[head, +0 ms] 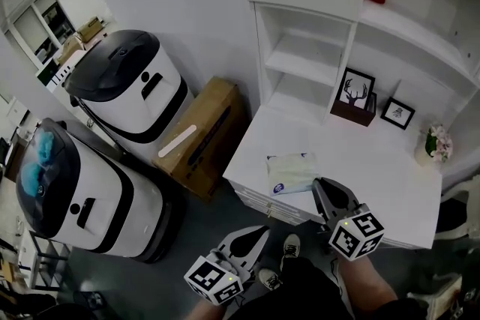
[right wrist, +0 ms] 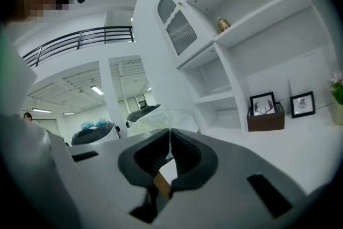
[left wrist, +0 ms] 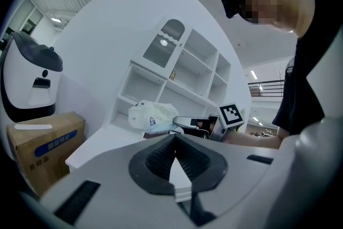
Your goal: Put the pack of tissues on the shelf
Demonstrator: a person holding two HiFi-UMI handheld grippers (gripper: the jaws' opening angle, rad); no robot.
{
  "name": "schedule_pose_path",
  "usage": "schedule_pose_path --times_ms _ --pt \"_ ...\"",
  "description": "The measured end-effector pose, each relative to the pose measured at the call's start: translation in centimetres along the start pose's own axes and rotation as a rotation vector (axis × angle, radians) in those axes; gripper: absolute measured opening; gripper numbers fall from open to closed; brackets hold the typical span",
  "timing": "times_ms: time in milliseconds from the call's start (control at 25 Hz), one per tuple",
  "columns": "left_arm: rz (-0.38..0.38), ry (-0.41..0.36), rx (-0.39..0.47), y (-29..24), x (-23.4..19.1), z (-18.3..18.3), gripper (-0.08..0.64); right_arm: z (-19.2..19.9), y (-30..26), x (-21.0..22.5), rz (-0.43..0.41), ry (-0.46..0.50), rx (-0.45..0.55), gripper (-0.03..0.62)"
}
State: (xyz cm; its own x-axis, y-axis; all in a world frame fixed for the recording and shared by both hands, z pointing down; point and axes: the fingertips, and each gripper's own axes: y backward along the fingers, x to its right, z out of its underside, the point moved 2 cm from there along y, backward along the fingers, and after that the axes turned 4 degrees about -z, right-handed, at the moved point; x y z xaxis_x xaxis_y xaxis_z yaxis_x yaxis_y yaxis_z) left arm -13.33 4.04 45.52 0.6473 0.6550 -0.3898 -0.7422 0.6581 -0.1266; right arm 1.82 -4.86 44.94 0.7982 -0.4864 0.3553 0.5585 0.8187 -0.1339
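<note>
**Pack of tissues (head: 291,171) on the countertop, neither gripper holding it**

The pack of tissues lies flat near the front edge of the white countertop (head: 375,177), below the open shelf (head: 304,58) it is meant for. It looks soft and slightly puffed inside a plastic wrapper.

The right gripper (head: 318,184) has its tips just beside the pack's right edge. Its jaws are closed together with nothing visible between them, and I cannot tell whether the tips touch the wrapper. The left gripper (head: 260,232) hangs lower, off the front of the countertop and apart from the pack. Its jaws are also pressed together and empty.

Farther back on the countertop stand a framed deer print (head: 355,91) and a smaller frame (head: 397,113). A cardboard box (head: 206,135) sits on the floor to the left of the unit.

The grasp appears not yet begun, and a few things could go wrong:

- If the right jaws push forward while closed, they would likely shove the light pack toward the left edge and off it.
- A bite that catches only slack wrapper could let the pack sag or slip during the lift.
- The shelf bay sits between uprights, so a pack carried crosswise could catch on one.
</note>
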Motion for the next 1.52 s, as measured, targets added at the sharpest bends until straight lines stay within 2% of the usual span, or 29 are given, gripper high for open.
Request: schedule_pose_path --times_ms 240,840,1200,1520 --pt "0.004 -0.003 -0.017 -3.4 -1.0 -1.2 0.005 -1.0 -1.7 2.7 0.002 -0.012 -0.010 0.009" --pt "-0.016 -0.037 0.003 -11.1 -3.3 -5.4 0.005 -6.0 -6.4 8.8 -0.028 -0.011 0.026 0.009" --pt "-0.037 -0.062 0.004 -14.0 -3.6 -6.6 0.005 -7.6 -7.8 11.3 -0.055 -0.025 0.048 0.009" --pt "-0.012 -0.084 0.001 -16.6 -2.4 -7.0 0.005 -9.5 -7.3 13.1 -0.053 -0.020 0.091 0.009"
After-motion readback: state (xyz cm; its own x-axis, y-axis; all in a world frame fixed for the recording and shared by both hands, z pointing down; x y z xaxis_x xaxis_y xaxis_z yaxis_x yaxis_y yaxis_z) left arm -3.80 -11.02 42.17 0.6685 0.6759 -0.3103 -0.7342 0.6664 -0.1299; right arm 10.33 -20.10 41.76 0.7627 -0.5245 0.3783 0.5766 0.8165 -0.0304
